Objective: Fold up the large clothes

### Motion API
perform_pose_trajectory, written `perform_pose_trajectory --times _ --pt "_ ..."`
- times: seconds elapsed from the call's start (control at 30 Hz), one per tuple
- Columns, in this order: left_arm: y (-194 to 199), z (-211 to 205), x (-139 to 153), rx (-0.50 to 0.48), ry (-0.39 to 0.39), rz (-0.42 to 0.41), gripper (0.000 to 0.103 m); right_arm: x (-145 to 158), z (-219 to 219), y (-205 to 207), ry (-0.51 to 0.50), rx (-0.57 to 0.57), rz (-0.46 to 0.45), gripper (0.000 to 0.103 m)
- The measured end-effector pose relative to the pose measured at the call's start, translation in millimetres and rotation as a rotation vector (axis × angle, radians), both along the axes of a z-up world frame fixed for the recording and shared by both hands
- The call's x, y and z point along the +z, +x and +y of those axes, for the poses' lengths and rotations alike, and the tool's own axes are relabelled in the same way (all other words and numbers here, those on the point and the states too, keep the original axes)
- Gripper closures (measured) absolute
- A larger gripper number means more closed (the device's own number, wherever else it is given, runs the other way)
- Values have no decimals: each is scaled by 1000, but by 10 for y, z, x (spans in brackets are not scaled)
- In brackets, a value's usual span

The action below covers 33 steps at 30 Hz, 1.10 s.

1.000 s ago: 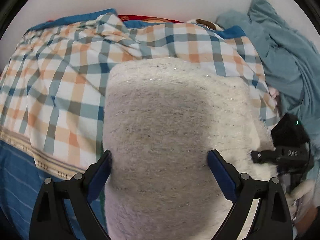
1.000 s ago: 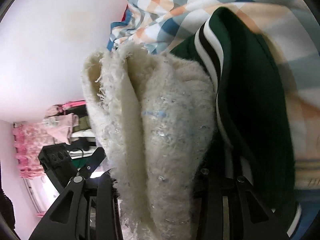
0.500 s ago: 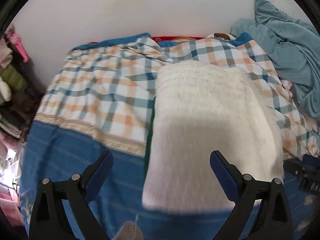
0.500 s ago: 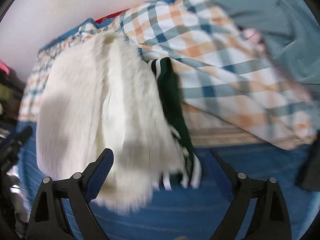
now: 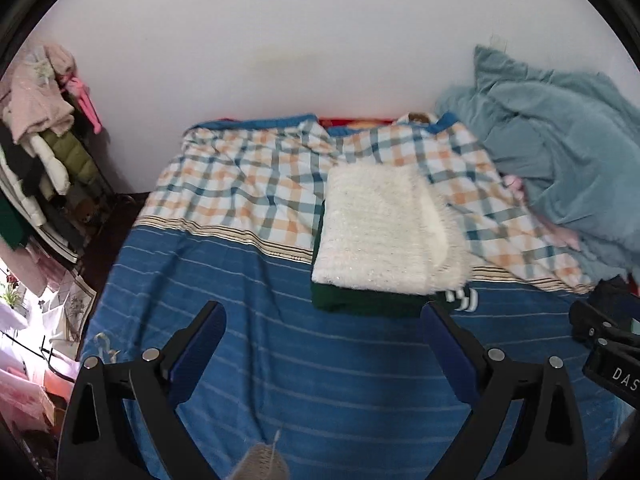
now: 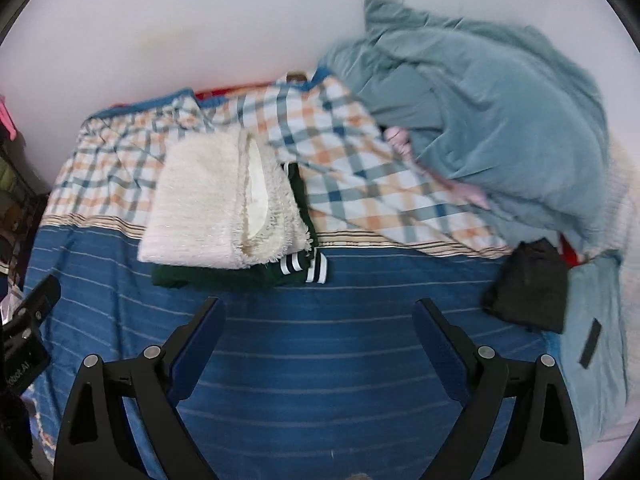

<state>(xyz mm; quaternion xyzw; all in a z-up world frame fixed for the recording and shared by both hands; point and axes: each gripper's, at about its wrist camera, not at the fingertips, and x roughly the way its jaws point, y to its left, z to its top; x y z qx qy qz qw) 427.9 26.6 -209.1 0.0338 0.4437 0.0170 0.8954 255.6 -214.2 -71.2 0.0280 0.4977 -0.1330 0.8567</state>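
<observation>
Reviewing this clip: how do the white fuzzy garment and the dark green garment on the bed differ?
The white fuzzy garment lies on top; the dark green garment lies beneath it, mostly hidden. The white one is shaggy and plain; the green one looks smooth, with white-striped cuffs. Both are folded in one stack on the blue striped bedspread.

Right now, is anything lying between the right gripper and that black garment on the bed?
Nothing visible. Only bare blue striped sheet separates the open right gripper from the black garment, which lies off to its right.
</observation>
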Motion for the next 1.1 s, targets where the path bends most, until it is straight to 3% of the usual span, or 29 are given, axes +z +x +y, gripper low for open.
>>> perform_pose_trajectory --times 0.2,0.5,0.73,1.1 --pt "-784 67 719 5 -4 -50 4 1004 131 -965 -8 4 -74 7" --pt "-1669 190 1486 -7 -41 -107 4 2118 258 -2119 -24 16 -190 7" --pt "-2142 226 1847 -13 -56 -170 4 2574 319 -2754 -24 40 -243 7" --pt "-2536 257 2035 -17 -59 -205 4 2990 481 -3304 -69 78 -313 7"
